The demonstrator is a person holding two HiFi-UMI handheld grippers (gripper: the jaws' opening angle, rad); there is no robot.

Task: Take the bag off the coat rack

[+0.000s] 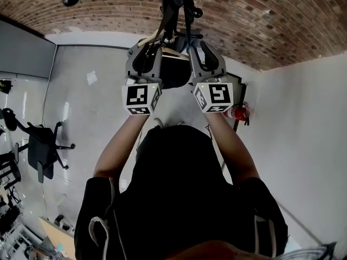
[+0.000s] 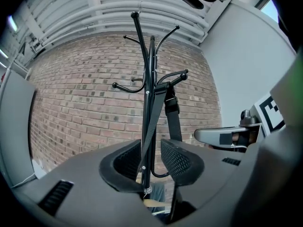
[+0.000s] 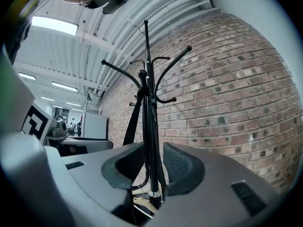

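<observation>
A black coat rack (image 1: 172, 4) stands against the brick wall, and its pole (image 2: 150, 98) fills the middle of both gripper views. A dark bag (image 1: 174, 73) hangs from it by a black strap (image 2: 171, 112) looped over a hook; the strap (image 3: 133, 119) also shows left of the pole in the right gripper view. My left gripper (image 1: 145, 50) and right gripper (image 1: 201, 50) are held level side by side, flanking the bag. The left gripper (image 2: 151, 157) is open, with pole and strap showing through the gap. The right gripper (image 3: 154, 162) is open too, framing the pole.
The brick wall (image 1: 255, 20) is right behind the rack. A red fire extinguisher (image 1: 239, 112) stands at the right by the white wall. A black office chair (image 1: 44, 151) is on the floor at the left. A desk corner (image 1: 51, 234) shows at bottom left.
</observation>
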